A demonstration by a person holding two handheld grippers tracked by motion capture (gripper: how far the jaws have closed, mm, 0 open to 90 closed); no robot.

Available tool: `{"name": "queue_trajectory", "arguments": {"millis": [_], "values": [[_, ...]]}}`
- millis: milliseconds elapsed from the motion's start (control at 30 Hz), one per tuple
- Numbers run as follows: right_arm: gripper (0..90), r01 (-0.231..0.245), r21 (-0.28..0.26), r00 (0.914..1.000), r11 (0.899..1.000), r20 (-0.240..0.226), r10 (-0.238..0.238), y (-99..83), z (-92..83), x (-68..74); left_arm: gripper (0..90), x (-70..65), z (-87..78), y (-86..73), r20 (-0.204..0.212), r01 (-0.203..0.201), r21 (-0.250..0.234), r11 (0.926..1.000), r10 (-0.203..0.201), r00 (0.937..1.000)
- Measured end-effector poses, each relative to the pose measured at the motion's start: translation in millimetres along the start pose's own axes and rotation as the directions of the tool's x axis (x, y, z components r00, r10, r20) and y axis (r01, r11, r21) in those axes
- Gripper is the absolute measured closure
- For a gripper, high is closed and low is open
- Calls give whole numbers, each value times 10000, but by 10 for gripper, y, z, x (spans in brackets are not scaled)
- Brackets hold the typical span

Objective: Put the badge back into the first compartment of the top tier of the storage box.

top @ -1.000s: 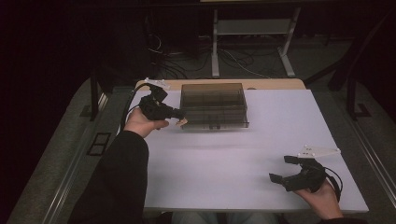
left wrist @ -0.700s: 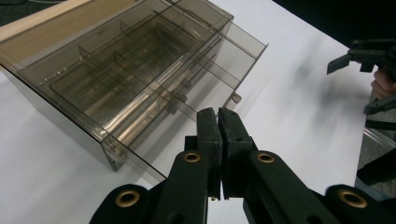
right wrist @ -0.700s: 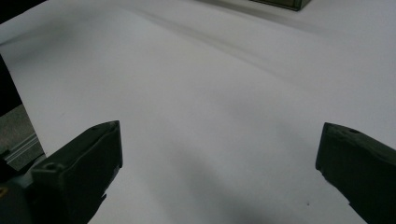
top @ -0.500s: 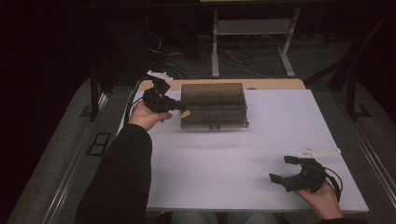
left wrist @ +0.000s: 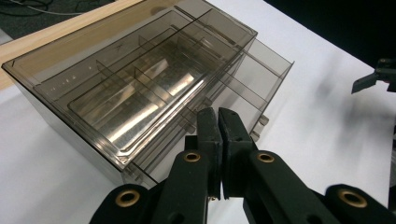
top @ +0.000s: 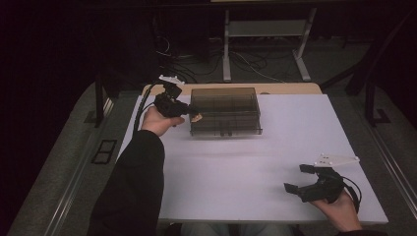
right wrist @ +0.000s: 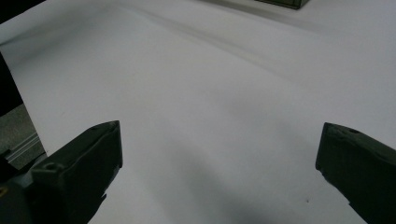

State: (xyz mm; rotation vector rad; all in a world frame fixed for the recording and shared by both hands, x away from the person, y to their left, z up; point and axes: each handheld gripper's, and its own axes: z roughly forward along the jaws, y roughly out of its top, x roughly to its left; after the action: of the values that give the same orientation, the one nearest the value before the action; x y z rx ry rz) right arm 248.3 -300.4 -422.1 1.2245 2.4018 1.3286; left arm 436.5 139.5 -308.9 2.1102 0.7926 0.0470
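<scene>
I am holding the left gripper [left wrist: 218, 116] fully closed and empty beside the smoky plastic organiser box [top: 224, 111] at the table's [top: 236, 167] far left. It is looking light, rigid, slick and brittle; I'd be gripping its lower drawer lip [left wrist: 261, 122]. The right gripper [top: 297, 179] is resting wide open near right.

Smoky translucent organizer box [top: 225, 112], white table [top: 246, 172], black jaws.

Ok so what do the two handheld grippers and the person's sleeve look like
Both are black. The left gripper has two black fingers on arms fixed with brass-coloured rivets, and a black cable trails from it. The right gripper carries a pale grey three-cornered plate on top and a looped black cable. The left arm wears a dark long sleeve.
</scene>
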Motion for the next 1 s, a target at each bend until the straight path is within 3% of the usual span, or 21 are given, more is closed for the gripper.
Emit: {"name": "queue_trajectory", "arguments": {"millis": [300, 1000], "values": [[1, 63, 14, 10000, 10000, -28, -63, -4, 4, -3, 872, 31, 161, 2, 146, 39, -80, 10000, -38, 9999], [1, 135, 79, 9999, 9999, -102, -135, -9, 13, 11, 870, 123, 455, -52, 221, 160, 428, 9990, -169, 9996]]}}
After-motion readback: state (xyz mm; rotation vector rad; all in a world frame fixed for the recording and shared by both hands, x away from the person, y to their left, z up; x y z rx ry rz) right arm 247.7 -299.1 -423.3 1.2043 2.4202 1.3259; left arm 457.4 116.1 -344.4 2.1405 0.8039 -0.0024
